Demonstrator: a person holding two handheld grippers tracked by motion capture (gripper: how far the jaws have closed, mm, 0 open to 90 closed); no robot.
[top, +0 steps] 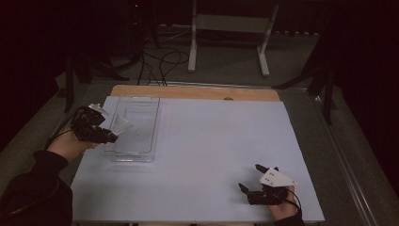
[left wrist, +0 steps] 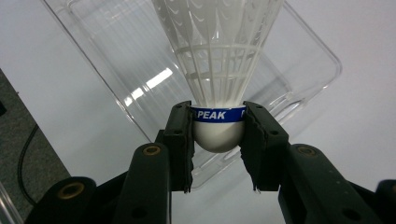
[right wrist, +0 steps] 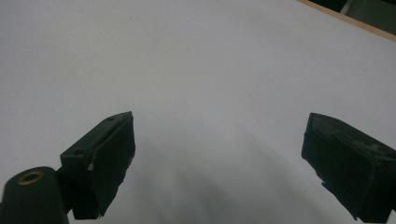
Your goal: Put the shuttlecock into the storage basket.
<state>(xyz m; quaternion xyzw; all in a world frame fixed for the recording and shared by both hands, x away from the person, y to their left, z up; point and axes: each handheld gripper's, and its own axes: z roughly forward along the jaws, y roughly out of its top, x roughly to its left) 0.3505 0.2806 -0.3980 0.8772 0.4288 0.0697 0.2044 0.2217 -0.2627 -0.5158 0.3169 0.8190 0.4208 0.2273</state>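
Note:
A white plastic shuttlecock (left wrist: 219, 70) with a blue band reading PEAK is clamped by its round cork base between the jaws of my left gripper (left wrist: 218, 133). In the high view the left gripper (top: 112, 133) hovers at the left wall of a clear plastic bin (top: 136, 129), with the shuttlecock (top: 121, 125) pointing over the bin's inside. The bin (left wrist: 299, 70) lies beneath the shuttlecock's skirt in the left gripper view. My right gripper (top: 251, 178) rests low near the table's front right, jaws wide apart. Between its black pads (right wrist: 109, 154) is bare white table surface.
The white table top (top: 211, 141) has a wooden strip (top: 197, 92) along its far edge. Beyond the table stand a white frame (top: 230, 35) and loose cables (top: 160, 63) on a grey floor. Dark stands flank both sides.

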